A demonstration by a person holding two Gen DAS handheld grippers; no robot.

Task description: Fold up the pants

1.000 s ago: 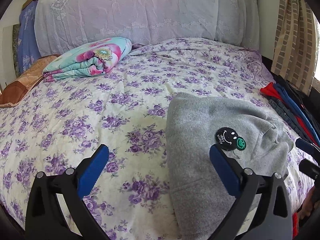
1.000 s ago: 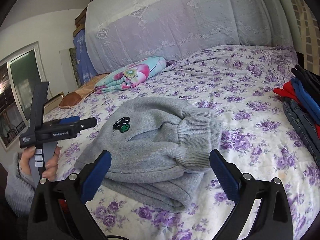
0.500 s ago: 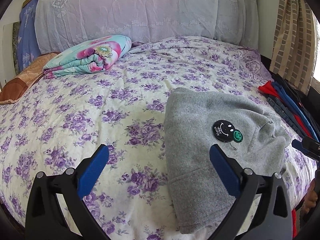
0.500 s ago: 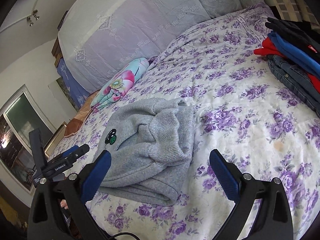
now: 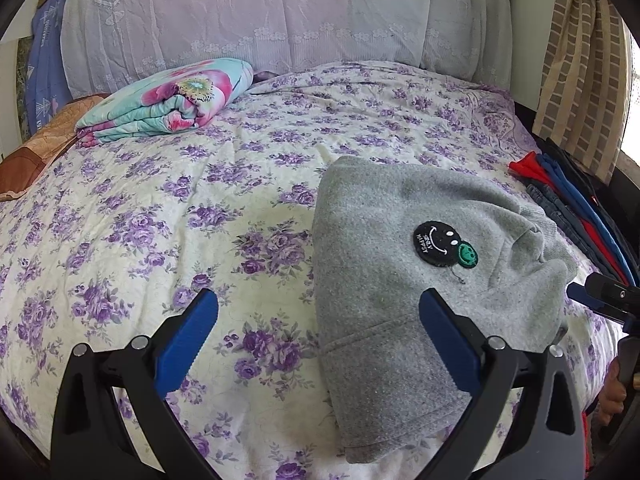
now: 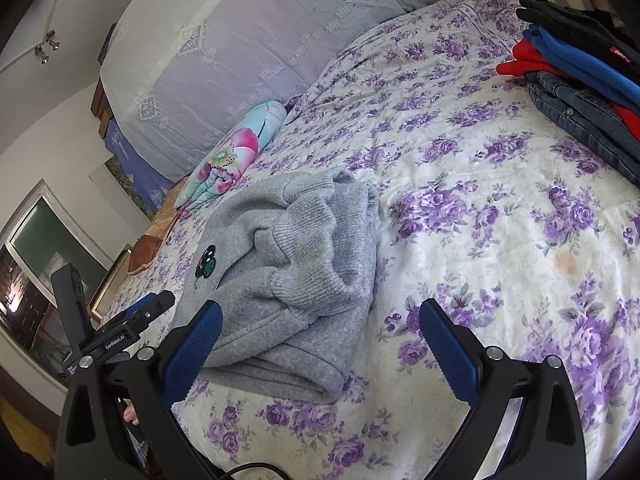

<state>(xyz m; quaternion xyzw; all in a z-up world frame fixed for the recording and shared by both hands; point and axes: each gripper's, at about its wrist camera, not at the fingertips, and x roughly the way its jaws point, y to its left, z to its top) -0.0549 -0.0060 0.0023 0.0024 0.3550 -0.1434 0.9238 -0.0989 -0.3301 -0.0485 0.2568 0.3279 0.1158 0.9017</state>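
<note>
Grey sweatpants [image 5: 392, 288] lie folded in a thick bundle on the floral bed sheet [image 5: 168, 216], with a black smiley patch [image 5: 436, 244] on top. They also show in the right wrist view [image 6: 292, 264], ribbed cuffs bunched on top. My left gripper [image 5: 318, 332] is open and empty, held above the pants' near left edge. My right gripper [image 6: 320, 340] is open and empty, above the pants' near right corner. The right gripper's tip shows in the left wrist view [image 5: 604, 300]; the left gripper shows in the right wrist view [image 6: 132, 320].
A stack of folded clothes [image 6: 588, 92], black, blue, red and denim, lies at the bed's right edge and shows in the left wrist view [image 5: 568, 196]. A rolled floral quilt [image 5: 168, 100] lies at the back left. A lace-covered headboard [image 5: 256, 12] stands behind.
Both grippers have pulled back and risen from the pants, both still open. The right wrist view has tilted and swung right, showing more of the clothes stack. The pants have not moved.
</note>
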